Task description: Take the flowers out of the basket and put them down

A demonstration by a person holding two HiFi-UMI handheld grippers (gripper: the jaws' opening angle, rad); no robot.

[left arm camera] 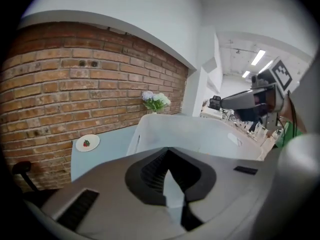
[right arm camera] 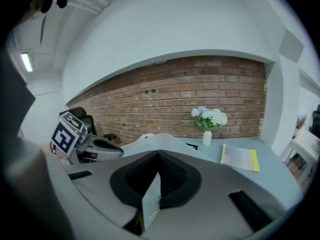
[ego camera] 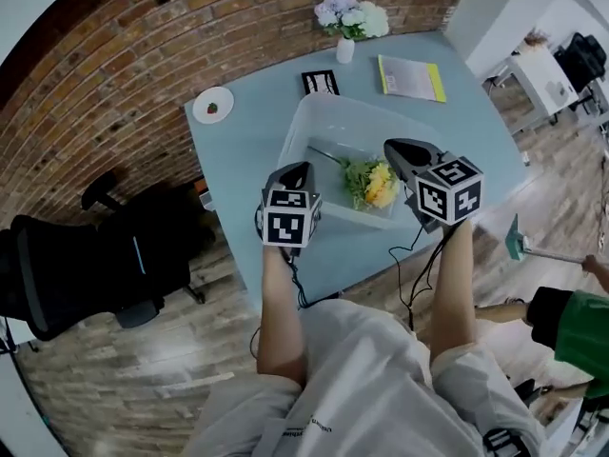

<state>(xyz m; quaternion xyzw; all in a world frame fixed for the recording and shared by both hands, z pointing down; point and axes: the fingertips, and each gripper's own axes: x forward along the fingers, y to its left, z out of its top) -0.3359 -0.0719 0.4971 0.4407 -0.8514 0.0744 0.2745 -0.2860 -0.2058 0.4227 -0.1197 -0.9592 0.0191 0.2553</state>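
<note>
My right hand-held gripper (ego camera: 400, 150), jaws pressed together, hangs over the clear basket (ego camera: 324, 122), just right of the yellow flowers (ego camera: 373, 184). They lie inside by the wall nearest the near edge of the bench (ego camera: 238, 141). My left hand-held gripper (ego camera: 297, 169), also closed, hovers at the basket's left wall, apart from them.

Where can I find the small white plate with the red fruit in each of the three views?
Head view: the plate is upper left, on a corner of the table.
Left gripper view: the plate is at the left, below the brick wall.
Right gripper view: not in it.
Shared landmark: the vase of pale flowers.
</note>
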